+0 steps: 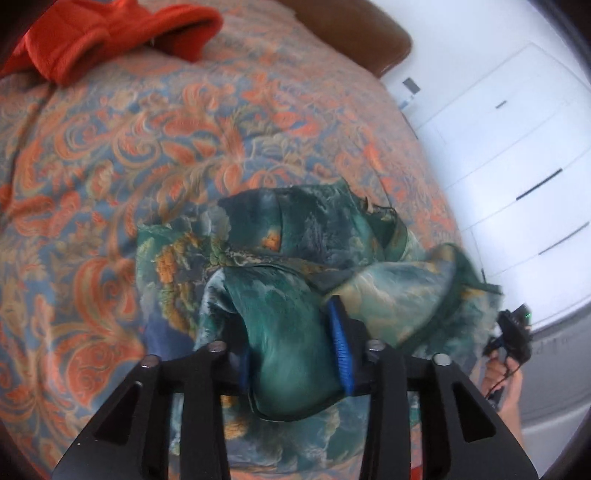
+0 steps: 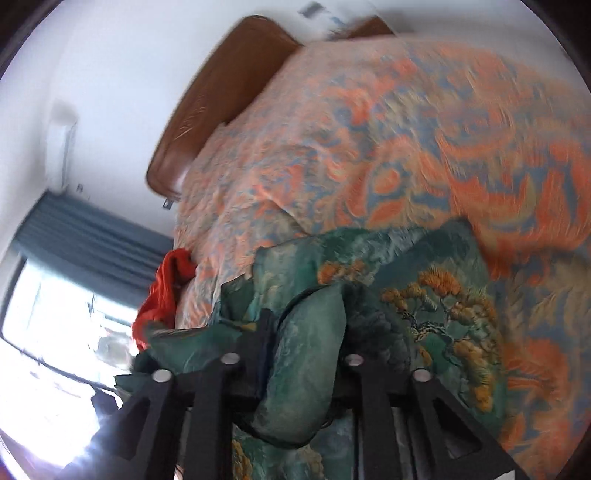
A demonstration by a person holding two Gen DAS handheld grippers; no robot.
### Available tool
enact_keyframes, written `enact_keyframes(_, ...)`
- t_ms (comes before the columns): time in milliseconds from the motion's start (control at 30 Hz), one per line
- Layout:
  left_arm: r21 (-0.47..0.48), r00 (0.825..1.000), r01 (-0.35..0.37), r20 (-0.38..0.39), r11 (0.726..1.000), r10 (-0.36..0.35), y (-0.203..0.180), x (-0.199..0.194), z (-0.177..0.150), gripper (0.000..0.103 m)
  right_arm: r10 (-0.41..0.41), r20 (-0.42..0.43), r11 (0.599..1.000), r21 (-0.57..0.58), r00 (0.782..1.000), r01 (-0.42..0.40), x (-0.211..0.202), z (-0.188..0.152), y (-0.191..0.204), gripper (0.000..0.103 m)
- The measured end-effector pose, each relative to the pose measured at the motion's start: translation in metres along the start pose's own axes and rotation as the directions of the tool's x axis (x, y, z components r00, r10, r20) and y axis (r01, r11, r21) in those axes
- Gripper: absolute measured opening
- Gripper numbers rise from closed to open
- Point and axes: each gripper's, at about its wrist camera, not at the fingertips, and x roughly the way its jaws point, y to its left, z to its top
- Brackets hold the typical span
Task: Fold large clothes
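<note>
No readable text, labels, brands or numbers anywhere.

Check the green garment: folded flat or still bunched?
Bunched. The green garment lies crumpled on the bedspread, gathered in both grippers.

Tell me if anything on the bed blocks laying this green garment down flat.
Nothing visible does. Both the left gripper and right gripper already pinch the green printed garment; the bedspread ahead is bare. The red garment lies apart, near the far edge.
</note>
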Motion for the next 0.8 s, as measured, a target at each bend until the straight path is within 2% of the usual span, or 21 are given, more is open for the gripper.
enact_keyframes(33, -0.026, 1.000, 0.022, 0.002, 0.999, -0.022, 0.001, -0.003, 0.004, 0.057, 0.014, -0.002, 0.998, 0.061, 1.000, -0.014, 0.007, 0.000, -0.010, 0.040)
enact_keyframes(67, -0.039, 0.999, 0.035, 0.016, 0.999, -0.034, 0.001, -0.010, 0.008, 0.073, 0.047, 0.005, 0.990, 0.136, 0.999, -0.047, 0.010, -0.001, -0.022, 0.048)
enact_keyframes(100, -0.048, 0.998, 0.045, 0.040, 0.998, -0.043, 0.001, -0.020, 0.011, 0.088, 0.084, 0.025, 0.975, 0.202, 0.996, -0.088, 0.011, 0.000, -0.031, 0.052)
enact_keyframes(133, -0.049, 0.997, 0.057, 0.064, 0.997, -0.053, 0.000, -0.030, 0.013, 0.092, 0.125, 0.048, 0.957, 0.258, 0.991, -0.133, 0.008, 0.000, -0.037, 0.059)
enact_keyframes(200, -0.025, 0.991, 0.081, 0.108, 0.996, -0.077, 0.001, -0.052, 0.017, 0.095, 0.171, 0.064, 0.940, 0.287, 0.983, -0.182, -0.001, 0.003, -0.037, 0.068)
enact_keyframes(300, 0.051, 0.992, 0.051, 0.113, 0.997, -0.057, 0.003, -0.060, 0.016, 0.098, 0.185, 0.093, 0.957, 0.210, 0.978, -0.201, -0.028, 0.015, -0.021, 0.076)
enact_keyframes(367, 0.104, 0.996, 0.009, 0.083, 0.994, -0.018, 0.006, -0.051, 0.012, 0.098, 0.129, 0.092, 0.985, 0.104, 0.987, -0.139, -0.044, 0.020, -0.005, 0.077)
enact_keyframes(433, 0.140, 1.000, -0.024, 0.017, 0.990, 0.022, 0.013, -0.026, 0.006, 0.098, 0.017, 0.067, 1.000, -0.024, 0.998, -0.016, -0.047, 0.020, 0.009, 0.077)
enact_keyframes(467, 0.144, 0.999, -0.041, -0.015, 0.989, 0.044, 0.017, -0.013, 0.003, 0.098, -0.088, 0.044, 0.986, -0.139, 0.995, 0.093, -0.042, 0.018, 0.020, 0.077)
enact_keyframes(533, 0.149, 0.993, -0.102, -0.049, 0.984, 0.110, 0.018, 0.012, 0.000, 0.098, -0.209, 0.020, 0.936, -0.284, 0.978, 0.206, -0.031, 0.010, 0.031, 0.077)
enact_keyframes(567, 0.163, 0.987, -0.144, -0.041, 0.976, 0.153, 0.017, 0.025, 0.001, 0.098, -0.268, 0.013, 0.900, -0.354, 0.963, 0.255, -0.022, 0.004, 0.034, 0.077)
enact_keyframes(633, 0.179, 0.978, -0.206, -0.009, 0.962, 0.211, 0.009, 0.041, 0.005, 0.093, -0.358, 0.002, 0.831, -0.456, 0.934, 0.319, 0.003, -0.004, 0.038, 0.077)
enact_keyframes(667, 0.176, 0.976, -0.212, -0.003, 0.961, 0.216, 0.006, 0.048, 0.007, 0.081, -0.373, -0.004, 0.819, -0.472, 0.928, 0.327, 0.005, -0.009, 0.036, 0.077)
enact_keyframes(700, 0.174, 0.977, -0.209, -0.008, 0.962, 0.213, 0.004, 0.052, 0.009, 0.060, -0.396, -0.011, 0.806, -0.483, 0.918, 0.342, 0.017, -0.012, 0.034, 0.077)
enact_keyframes(733, 0.167, 0.973, -0.223, -0.018, 0.960, 0.229, -0.001, 0.059, 0.010, 0.050, -0.415, 0.000, 0.797, -0.482, 0.910, 0.364, 0.028, -0.015, 0.034, 0.077)
enact_keyframes(767, 0.177, 0.964, -0.260, -0.004, 0.949, 0.265, -0.005, 0.060, 0.011, 0.028, -0.419, 0.011, 0.795, -0.478, 0.908, 0.373, 0.033, -0.013, 0.034, 0.076)
enact_keyframes(800, 0.192, 0.958, -0.282, 0.007, 0.940, 0.286, -0.007, 0.060, 0.011, 0.014, -0.419, 0.029, 0.797, -0.467, 0.908, 0.383, 0.037, -0.014, 0.034, 0.068)
